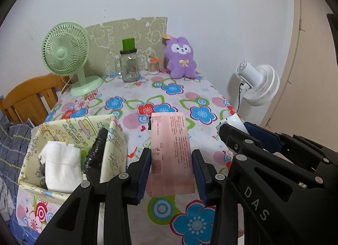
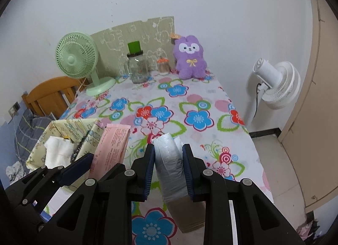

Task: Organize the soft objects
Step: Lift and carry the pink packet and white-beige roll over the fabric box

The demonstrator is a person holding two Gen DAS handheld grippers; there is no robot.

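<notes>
— Since you're on the left side, what do those tongs have?

— The left tongs [image 1: 171, 173] are closed partway on a flat pink packet [image 1: 171, 152], one blue pad against each long edge. It looks held clear above the flowered cloth of the bench [image 1: 169, 88], printed side up with a barcode near the pads. It's thin and soft, and I'd guess it bends easily.

— And the basket?

— The patterned fabric basket [image 1: 115, 137] sits just left of those tongs, at the near left corner of the bench. Already inside are a folded white cloth [image 1: 61, 164] and something black and shiny [image 1: 96, 150]; what lies under them I can't make out. So some sorting looks done.

— Now from the right side?

— The right tongs [image 2: 168, 169] are closed narrow on a grey-white plastic-wrapped roll [image 2: 169, 160], pads pressing both its sides. The wrap is crinkled and glossy, squashed a little, so it gives under the grip. Below the pads it continues into a tan part I can't identify. The pink packet shows to the left, beside the basket.

— What's left, would you say?

— Both held items are not yet in the basket, so I'd judge those two drops remain. The purple plush rabbit [image 2: 191, 59] stands upright at the far end, well apart from the basket, next to a glass jar [image 2: 138, 69] and the green fan [image 2: 77, 59]. Whether it's meant to go in, I can't tell.
</notes>
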